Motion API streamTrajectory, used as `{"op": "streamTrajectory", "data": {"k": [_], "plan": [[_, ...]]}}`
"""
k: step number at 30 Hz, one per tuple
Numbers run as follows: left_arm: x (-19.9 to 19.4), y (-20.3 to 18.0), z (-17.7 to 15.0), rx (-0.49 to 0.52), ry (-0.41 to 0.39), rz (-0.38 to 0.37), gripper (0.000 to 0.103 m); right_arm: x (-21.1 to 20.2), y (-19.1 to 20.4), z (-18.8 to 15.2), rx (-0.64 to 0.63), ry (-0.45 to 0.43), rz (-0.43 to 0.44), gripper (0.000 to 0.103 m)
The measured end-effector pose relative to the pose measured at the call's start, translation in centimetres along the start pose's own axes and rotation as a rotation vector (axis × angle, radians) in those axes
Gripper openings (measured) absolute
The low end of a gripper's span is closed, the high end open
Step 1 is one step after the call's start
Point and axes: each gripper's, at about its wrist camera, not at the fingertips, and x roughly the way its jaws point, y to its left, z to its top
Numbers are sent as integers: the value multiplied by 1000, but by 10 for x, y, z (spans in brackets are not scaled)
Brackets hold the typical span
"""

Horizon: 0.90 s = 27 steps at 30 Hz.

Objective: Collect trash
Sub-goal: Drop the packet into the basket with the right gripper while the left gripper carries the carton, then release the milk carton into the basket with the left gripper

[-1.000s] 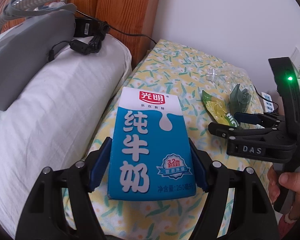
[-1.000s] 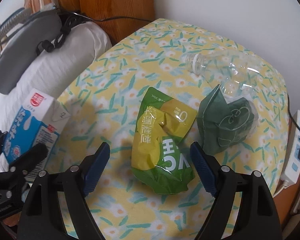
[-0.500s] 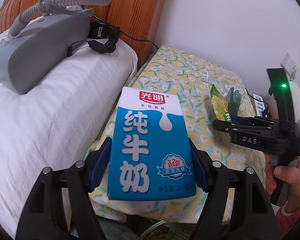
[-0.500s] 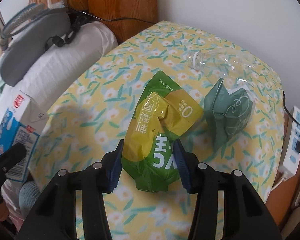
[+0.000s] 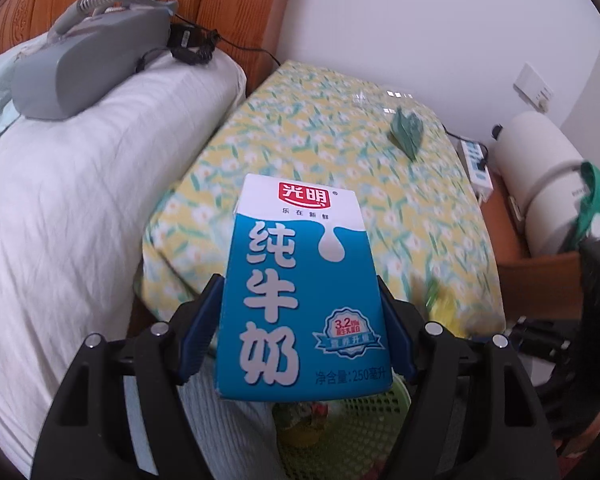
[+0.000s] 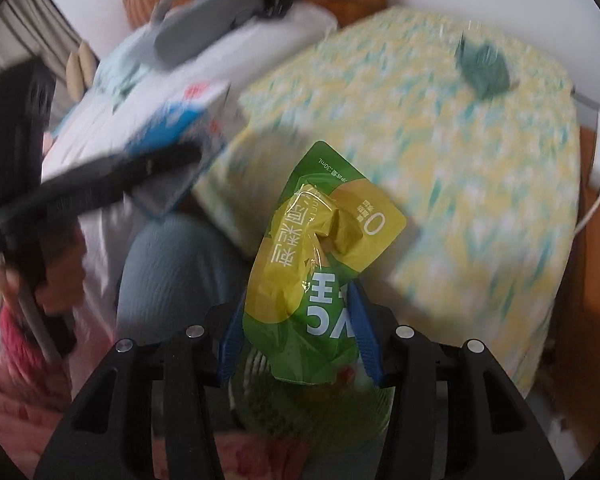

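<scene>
One crumpled yellow-green pouch [image 6: 320,264]

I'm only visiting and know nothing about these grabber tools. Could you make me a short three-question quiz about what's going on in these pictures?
1. True or false: the left gripper holds a blue and white milk carton.
2. What does the right gripper grip? A) a clear bottle B) a green and yellow pouch C) a power strip
3. Which crumpled piece of trash lies on the flowered cloth?

Key
1. True.
2. B, the green and yellow pouch.
3. The dark green wrapper.
</scene>
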Motion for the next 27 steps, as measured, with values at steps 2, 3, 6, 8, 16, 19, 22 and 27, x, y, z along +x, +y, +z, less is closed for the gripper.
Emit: {"op": "streamTrajectory", "data": {"k": [2,3,6,8,16,19,22,27], "plan": [[-1,-3,-16,9,19,-5,69,20,2,-31,27,76,18,49],[0,-4,-23,12,31,-8,69,25,2,-38,36,94,22,49],[4,-7,-37,12,63,-15,69,64,-3,-67,75,198,8,49],[5,-11,-47,19,80,-12,69,79,-4,-77,81,234,-1,51],[6,-20,-70,60,130,-14,69,60,-17,-76,149,170,-42,85],[10,-26,-83,89,162,-31,69,34,-21,-74,170,103,-68,90],[16,-34,-97,119,204,-61,69,9,-24,-71,179,43,-102,91],[35,-46,-123,157,295,-104,69,-18,-42,-64,199,-33,-136,95]]}}
